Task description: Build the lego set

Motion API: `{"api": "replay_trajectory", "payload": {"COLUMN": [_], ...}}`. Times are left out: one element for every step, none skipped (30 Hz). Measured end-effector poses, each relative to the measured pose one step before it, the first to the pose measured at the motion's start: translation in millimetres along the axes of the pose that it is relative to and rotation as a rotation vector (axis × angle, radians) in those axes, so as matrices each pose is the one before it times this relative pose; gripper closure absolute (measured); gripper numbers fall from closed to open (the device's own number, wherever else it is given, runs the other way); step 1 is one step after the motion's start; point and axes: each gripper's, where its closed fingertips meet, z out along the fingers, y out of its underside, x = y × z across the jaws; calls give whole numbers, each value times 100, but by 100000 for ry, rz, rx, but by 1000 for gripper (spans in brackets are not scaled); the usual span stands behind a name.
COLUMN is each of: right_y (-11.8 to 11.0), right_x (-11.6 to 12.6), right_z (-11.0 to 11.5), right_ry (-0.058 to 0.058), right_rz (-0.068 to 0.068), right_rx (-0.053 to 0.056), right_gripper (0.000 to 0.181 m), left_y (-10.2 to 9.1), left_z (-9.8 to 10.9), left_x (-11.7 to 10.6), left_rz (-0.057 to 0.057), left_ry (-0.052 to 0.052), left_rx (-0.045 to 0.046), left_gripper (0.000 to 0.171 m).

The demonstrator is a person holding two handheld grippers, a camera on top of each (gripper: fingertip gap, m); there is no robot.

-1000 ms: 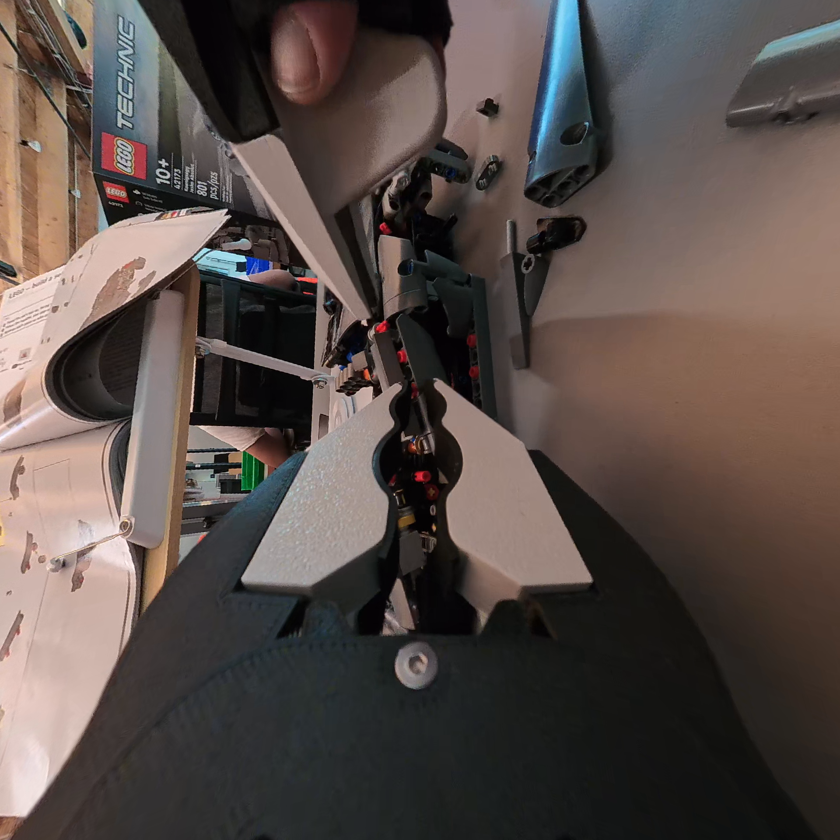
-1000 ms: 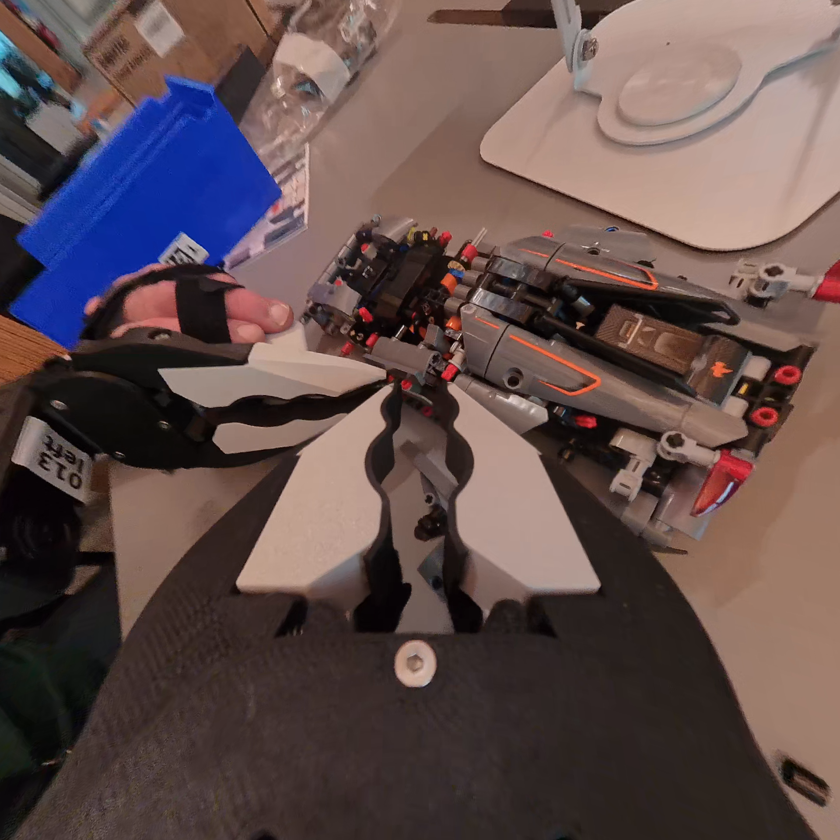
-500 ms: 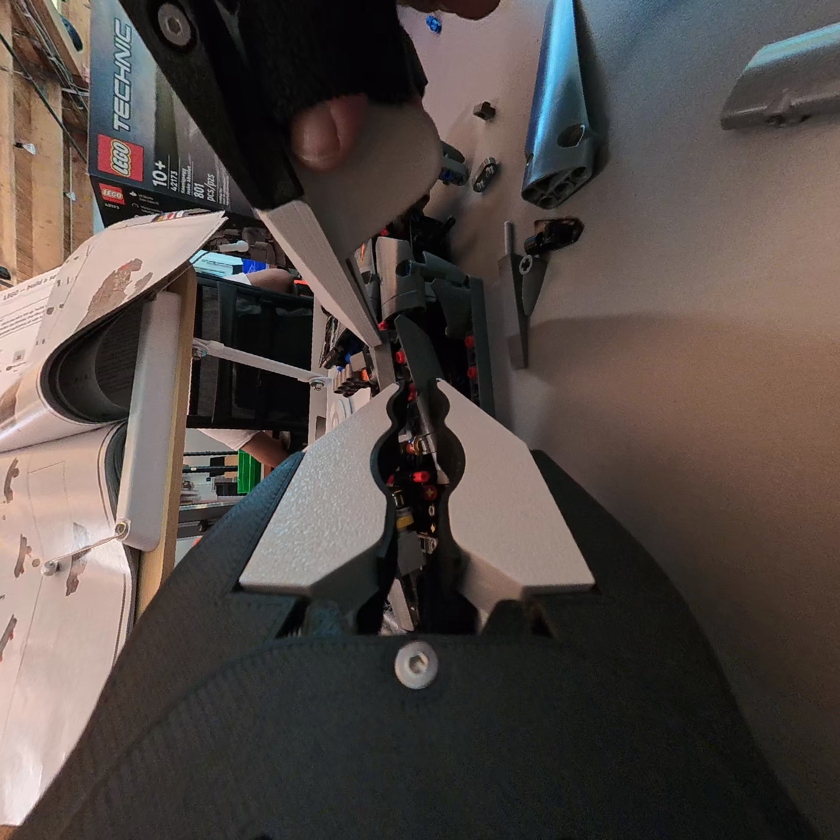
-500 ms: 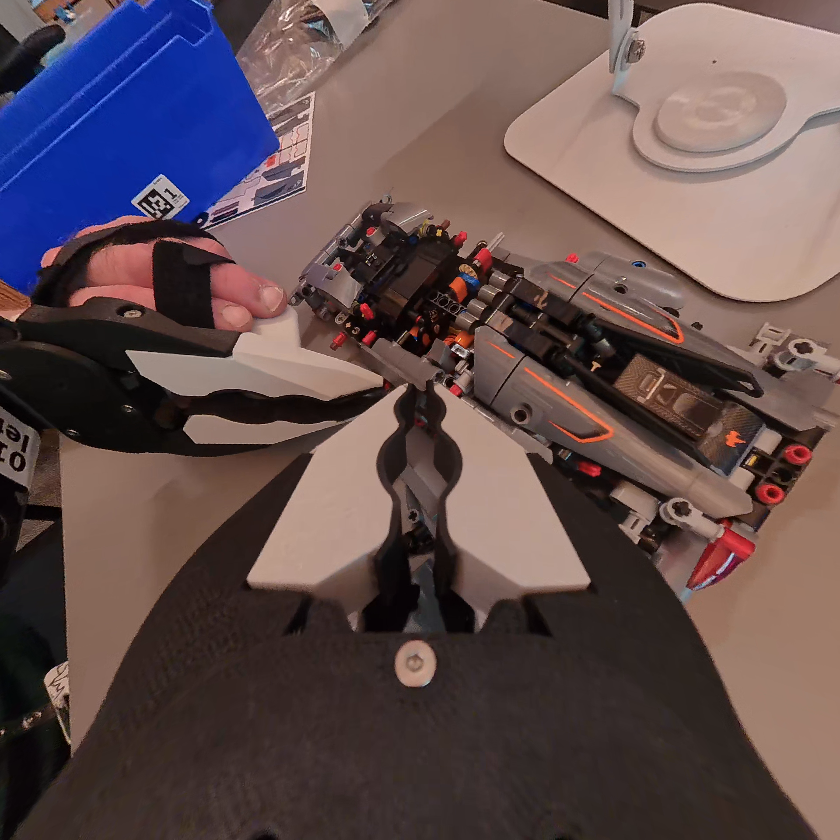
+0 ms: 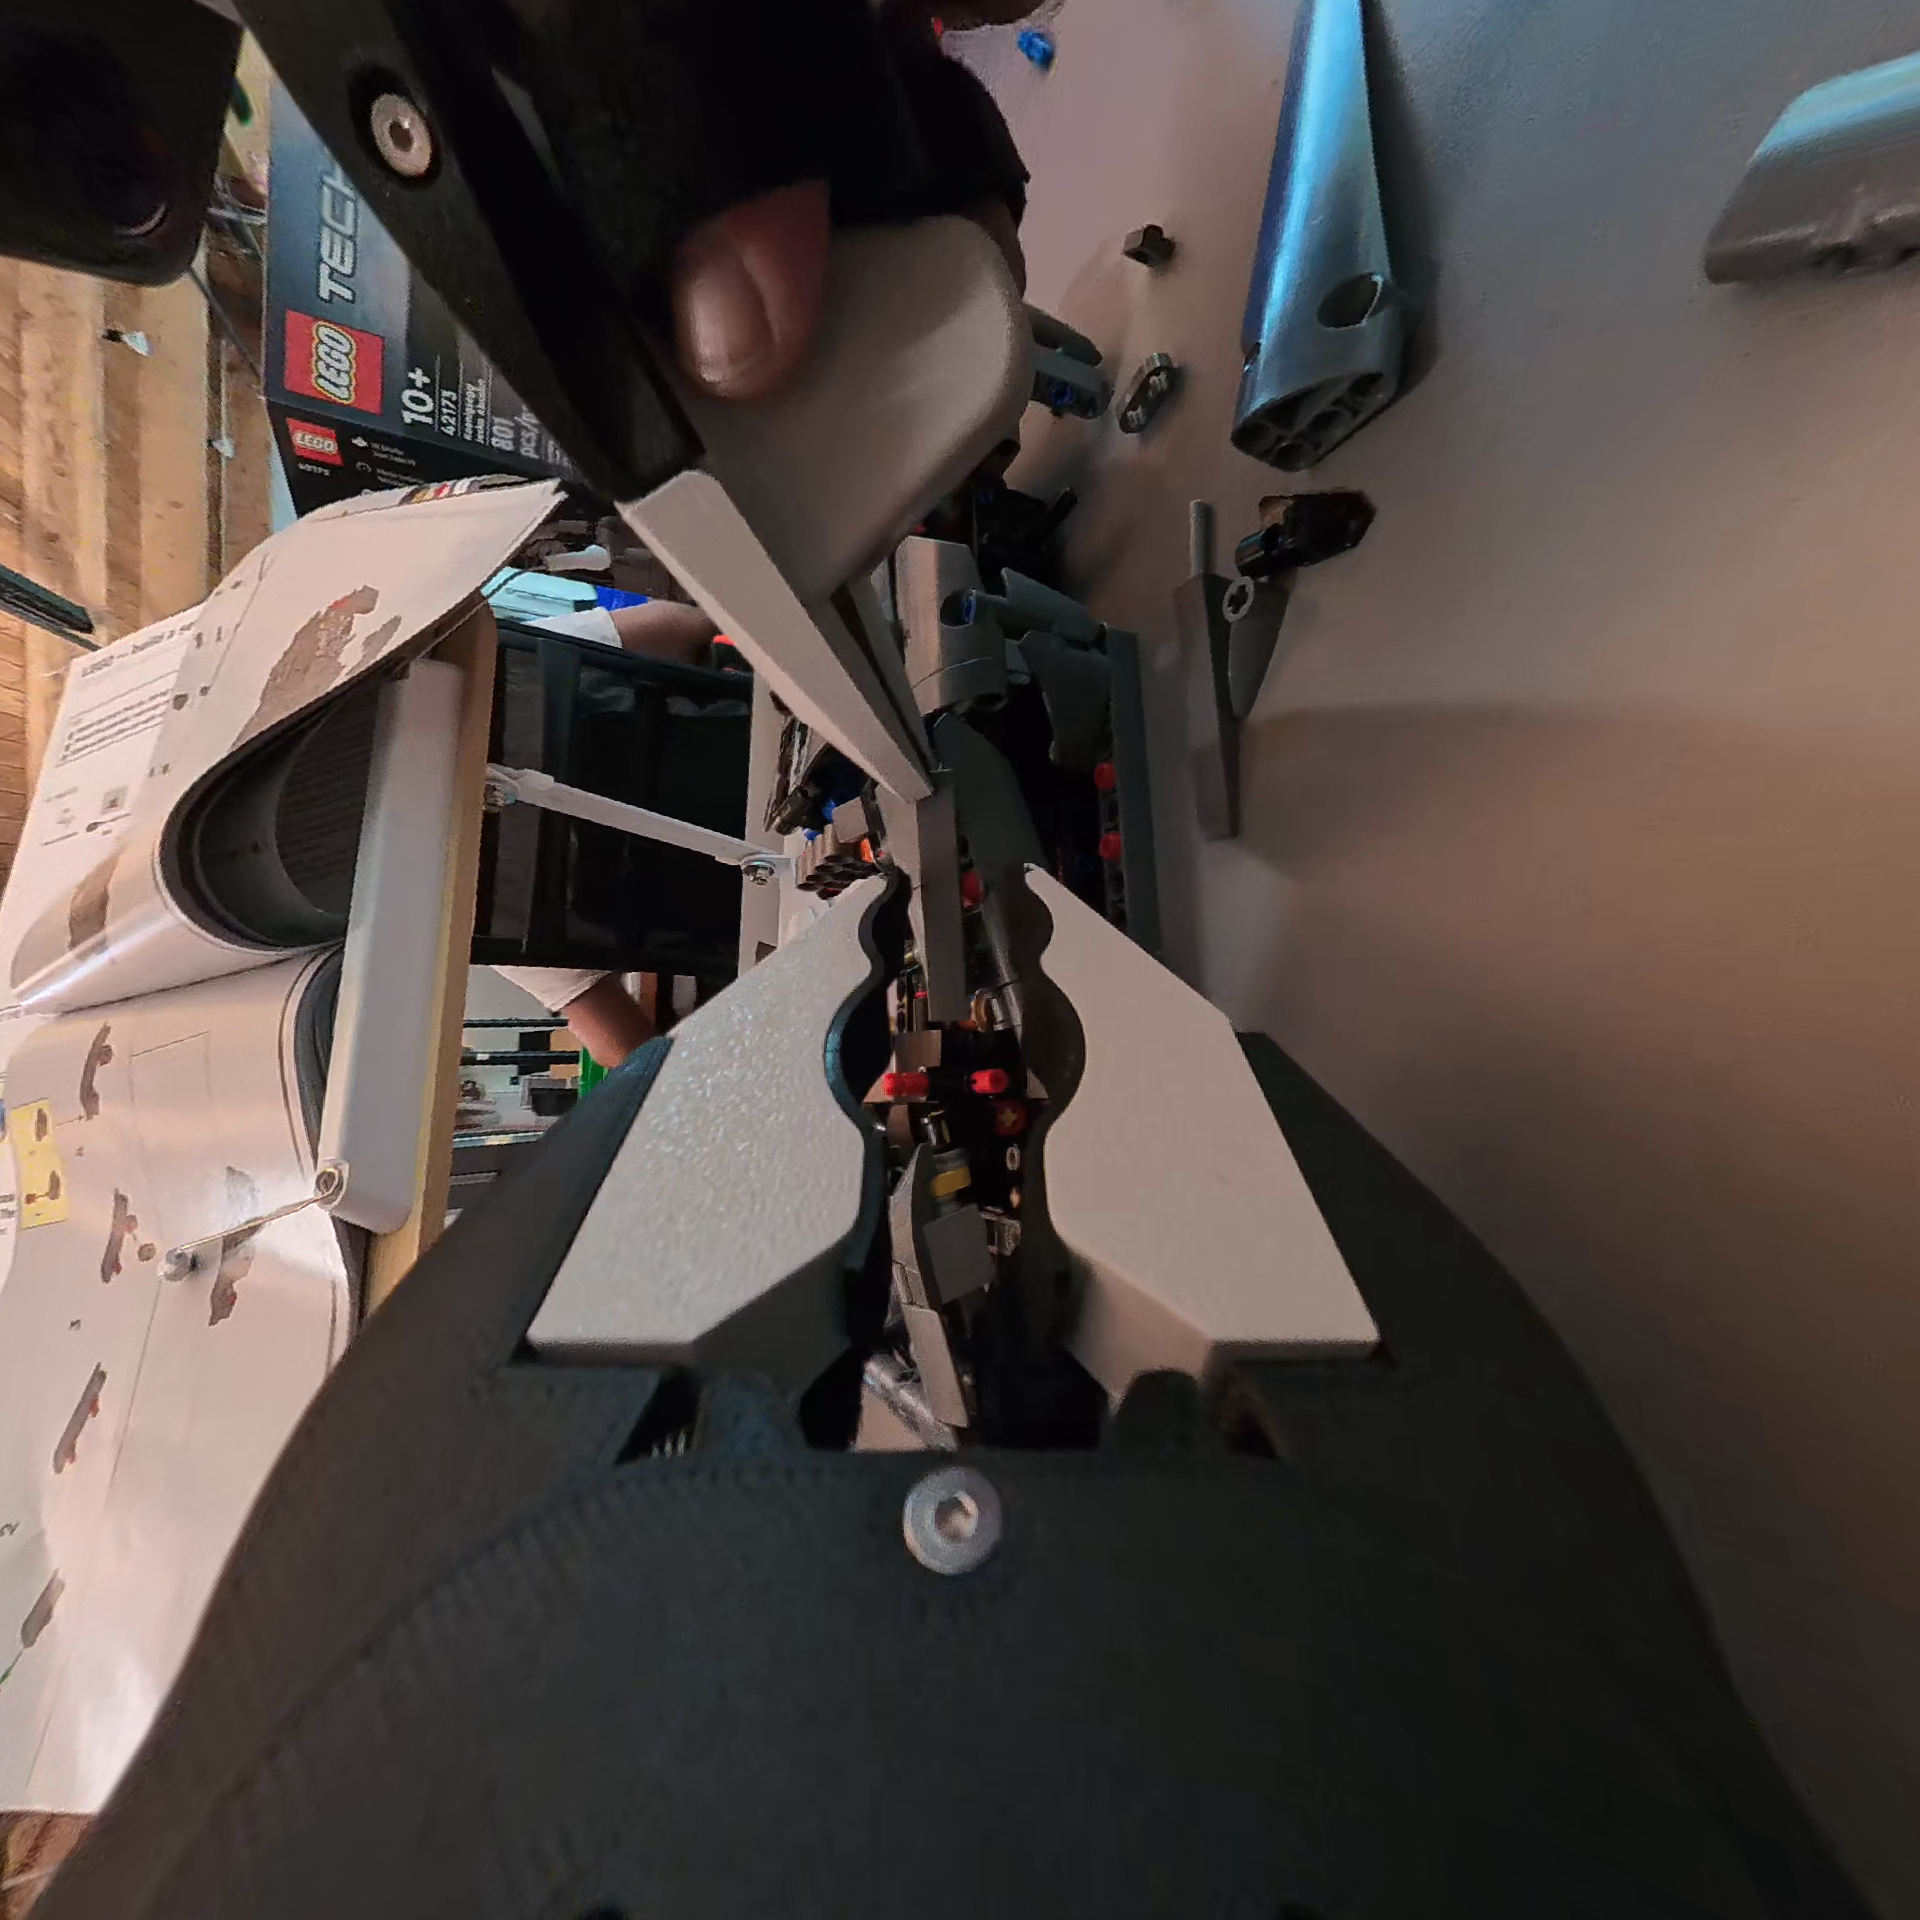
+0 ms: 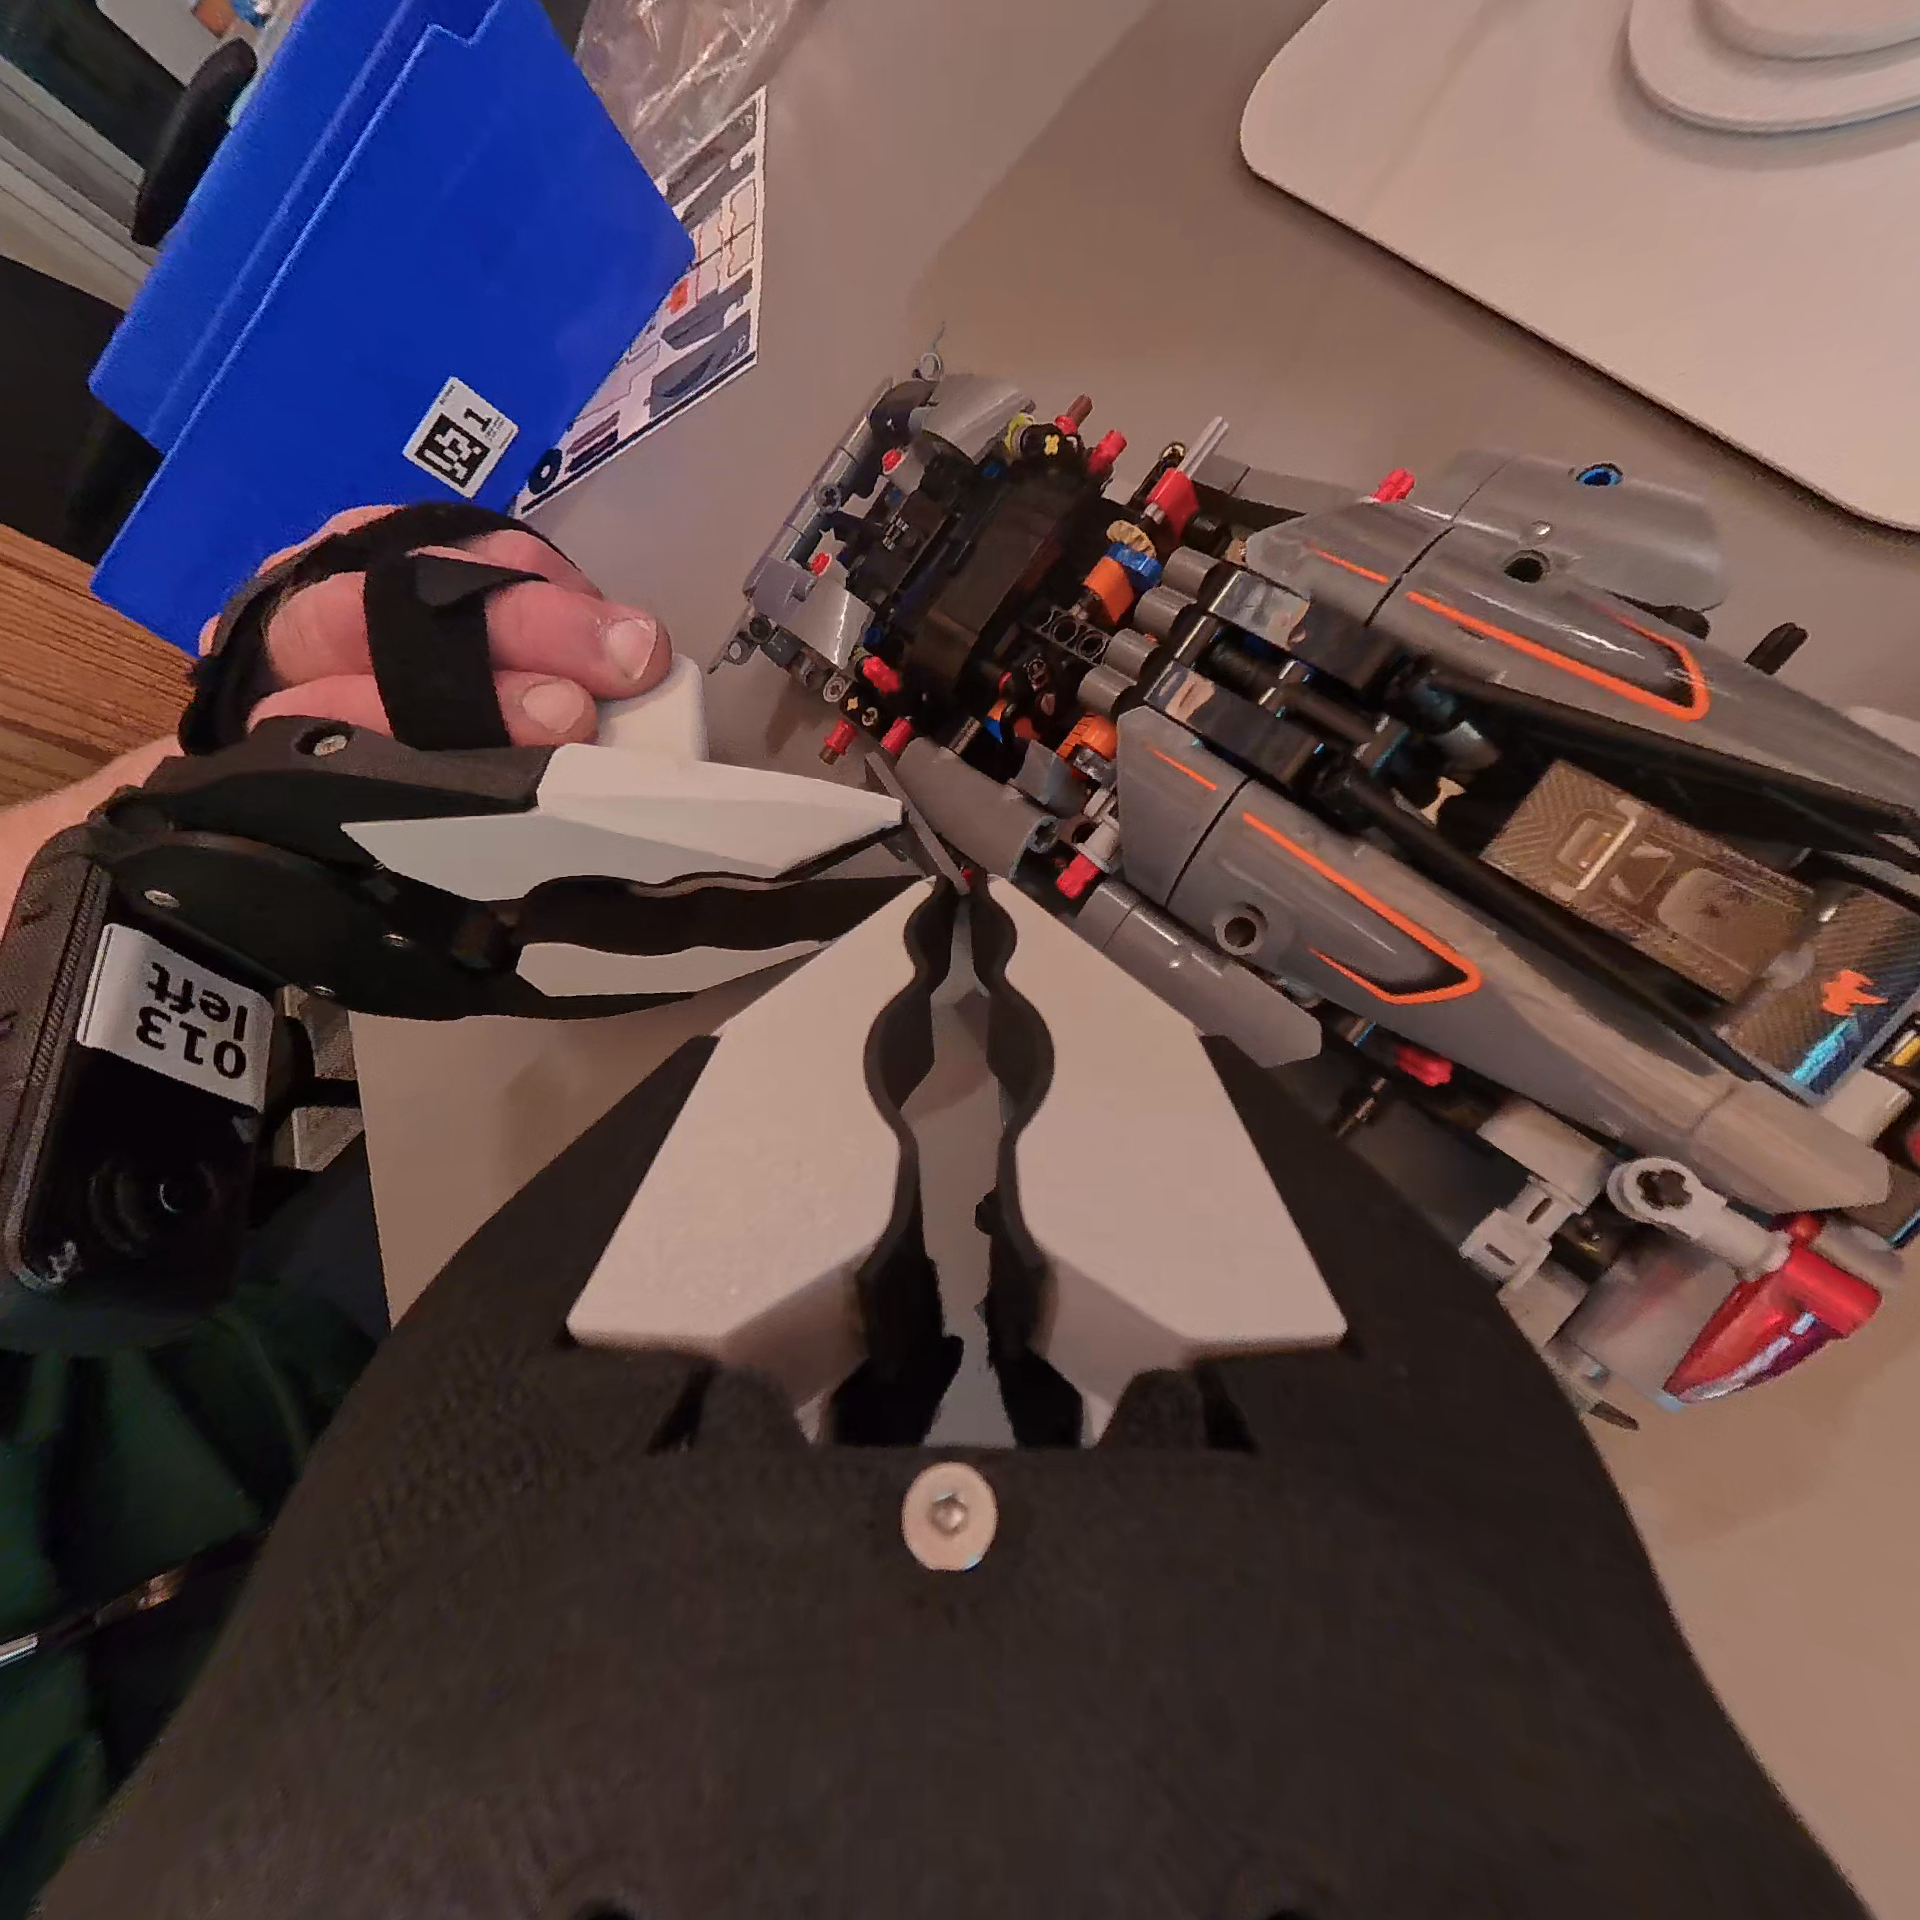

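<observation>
Lego car [image 6: 1403, 810], grey with orange lines, lies on its side on the tabletop [image 6: 1039, 260], near a white stand base [image 6: 1558, 260] at the far edge. Both tools meet at its front end. The right tool [image 6: 961, 894] is nearly closed on a thin grey panel [image 6: 925, 831]. The left tool [image 5: 961, 894] is narrowly parted around the model's front; whether it grips is hard to tell. Loose grey parts [image 5: 1314, 281] lie beyond.
</observation>
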Motion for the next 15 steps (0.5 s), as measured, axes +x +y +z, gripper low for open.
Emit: {"api": "replay_trajectory", "payload": {"right_y": [-37,-20,26,-31,42,36,-108,-23,41,-5,-213,-59,283,261,87], "right_x": [2,24,11,-32,-53,-28,130,74,48,44,118,47,-196,-249,-7], "right_z": [-25,-30,-30,-55,-54,-69,-133,-112,-60,-82,-141,-97,51,112,99], "right_ry": [256,388,150,-408,-781,-802,265,141,23,-65,290,-298,-1598,-1727,-217], "right_rz": [168,-144,-168,107,332,-36,-61,-194,-247,-110,112,113,-413,-612,-511], "right_rx": [-409,-600,-1009,-685,-1131,-1123,-117,-606,-1200,-911,413,-722,-3164,-3086,-2036], "right_gripper": [180,180,180,180,180,180,180,180,180,180,180,181,180,180,180], "left_y": [55,47,44,61,36,-36,12,0,-5,-36,-4,39,51,10,11], "left_z": [12,44,41,42,35,-6,20,0,-3,-18,-10,30,56,40,25], "left_x": [-31,74,93,11,-7,-17,-26,-37,-10,3,14,95,110,66,-17], "left_rz": [490,-334,-194,69,-487,-593,-252,-120,-304,-33,459,509,253,-57,-99], "left_ry": [-364,470,510,-73,8,61,-10,-164,156,62,-23,350,343,242,-86], "left_rx": [-570,-257,-203,-289,-234,175,-135,15,41,213,5,-351,-415,-137,-125], "left_gripper": [155,155,155,155,154,153,153,152,152,153,154,154,154,154,154]}}
